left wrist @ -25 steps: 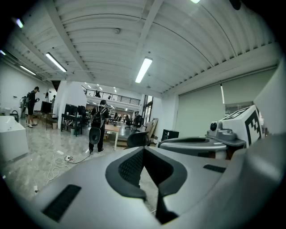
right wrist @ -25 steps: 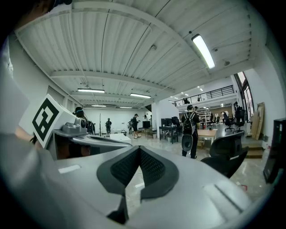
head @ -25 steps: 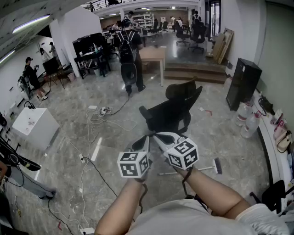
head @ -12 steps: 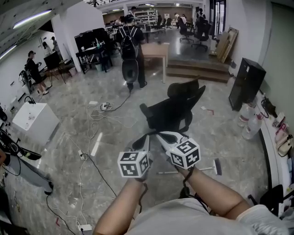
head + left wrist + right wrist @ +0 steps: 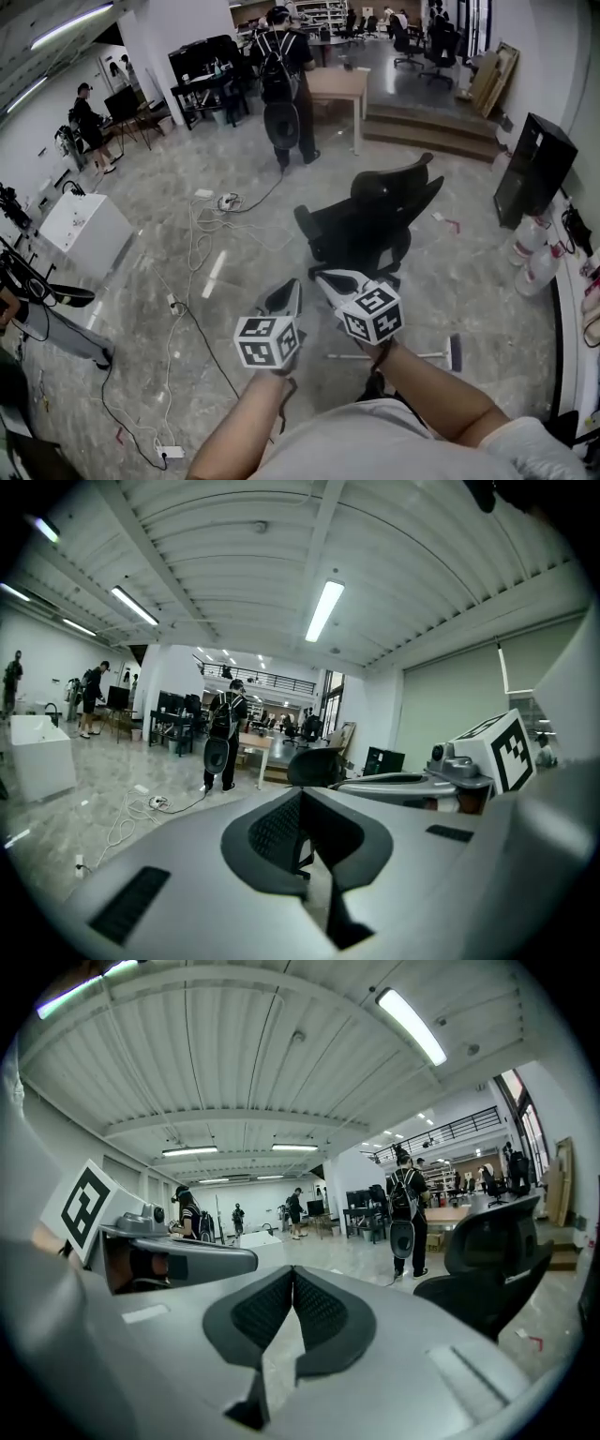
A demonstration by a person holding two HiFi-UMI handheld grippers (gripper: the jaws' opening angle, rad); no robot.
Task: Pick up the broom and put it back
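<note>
The broom lies flat on the marble floor in the head view, its dark head to the right and its pale handle running left behind my right forearm. Both grippers are held side by side in the air, well above the floor and left of the broom. The left gripper is shut with nothing in it. The right gripper is shut and empty too. Both point roughly level toward the black office chair.
The office chair stands just ahead of the grippers. A person with a backpack stands farther off beside a wooden table. Cables trail over the floor at left, near a white box. Water bottles and a black cabinet line the right wall.
The whole view has slid forward: the chair looks nearer and larger, and the broom sits lower right in the head view. Both grippers moved forward and slightly down together, still shut.
</note>
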